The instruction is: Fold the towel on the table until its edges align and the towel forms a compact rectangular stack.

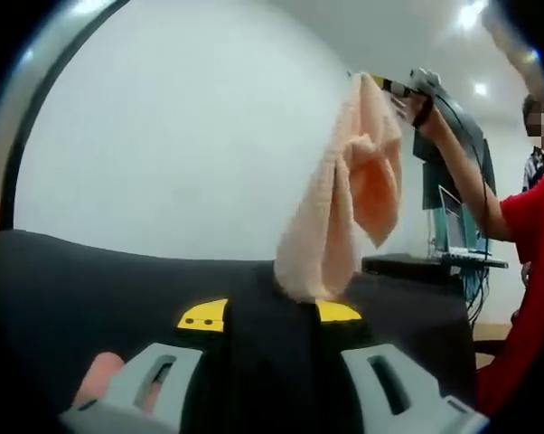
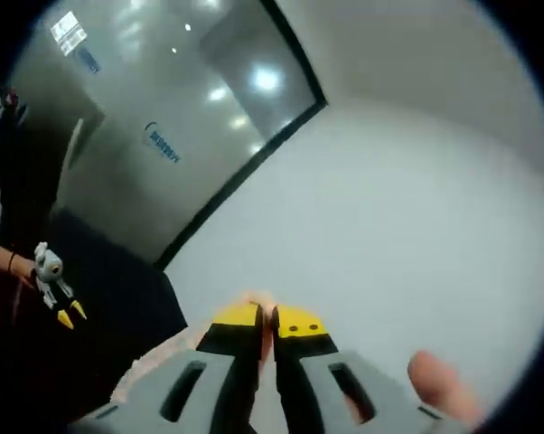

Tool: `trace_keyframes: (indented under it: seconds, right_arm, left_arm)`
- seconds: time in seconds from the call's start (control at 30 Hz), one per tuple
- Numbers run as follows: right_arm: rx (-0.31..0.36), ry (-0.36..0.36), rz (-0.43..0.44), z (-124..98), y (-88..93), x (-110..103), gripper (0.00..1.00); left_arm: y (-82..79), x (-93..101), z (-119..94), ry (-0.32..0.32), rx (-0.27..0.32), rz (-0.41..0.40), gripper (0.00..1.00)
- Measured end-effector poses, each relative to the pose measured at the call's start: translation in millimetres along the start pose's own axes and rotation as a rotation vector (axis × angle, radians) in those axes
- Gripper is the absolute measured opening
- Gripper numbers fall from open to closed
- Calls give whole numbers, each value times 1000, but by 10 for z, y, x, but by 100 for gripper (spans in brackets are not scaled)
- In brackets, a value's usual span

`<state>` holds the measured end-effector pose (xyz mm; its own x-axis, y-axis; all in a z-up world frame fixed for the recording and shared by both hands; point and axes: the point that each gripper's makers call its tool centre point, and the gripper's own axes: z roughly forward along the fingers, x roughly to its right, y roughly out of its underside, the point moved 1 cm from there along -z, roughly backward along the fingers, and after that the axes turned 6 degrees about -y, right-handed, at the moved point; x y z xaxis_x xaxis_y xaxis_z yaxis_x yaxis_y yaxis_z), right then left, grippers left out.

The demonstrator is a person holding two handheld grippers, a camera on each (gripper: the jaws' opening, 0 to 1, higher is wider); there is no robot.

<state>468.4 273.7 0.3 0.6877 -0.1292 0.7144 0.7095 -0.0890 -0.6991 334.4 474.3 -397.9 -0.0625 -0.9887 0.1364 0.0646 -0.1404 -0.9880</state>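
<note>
Peach towel held up between both claws.
Left claw is clamped on its lower end; right claw, raised beyond it, pinches the upper corner above the dark worktop.

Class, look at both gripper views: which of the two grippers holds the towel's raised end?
The right gripper, seen high up in the left gripper view, pinches the peach towel at its top; the left gripper clamps its lower end.
</note>
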Motion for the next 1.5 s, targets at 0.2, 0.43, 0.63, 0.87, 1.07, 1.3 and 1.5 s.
trace_keyframes:
  seconds: [0.2, 0.43, 0.63, 0.87, 1.07, 1.3, 1.5]
  right_arm:
    - [-43, -192, -176, -467, 564, -1754, 2]
    - [-119, -435, -178, -738, 1340, -3599, 2]
    - [-211, -479, 28, -831, 1758, -3873, 5]
    - [-98, -444, 482, -1103, 1749, -3288, 21]
    - [-202, -172, 386, -1156, 2208, -2510, 12]
    - [-121, -87, 471, -1170, 2286, -2384, 12]
    - [-93, -52, 530, -1241, 2416, -2339, 12]
  left_arm:
    - [-62, 16, -20, 13, 33, -27, 37]
    - [-47, -66, -23, -22, 24, -45, 33]
    - [-17, -53, 3, -42, 4, -10, 31]
    - [-440, 309, 399, 93, -29, 262, 31]
    - [-540, 542, 1388, 327, -77, 716, 31]
    - [-1, 573, 2265, 510, -220, 698, 24]
    - [562, 566, 2502, 580, -498, 583, 21]
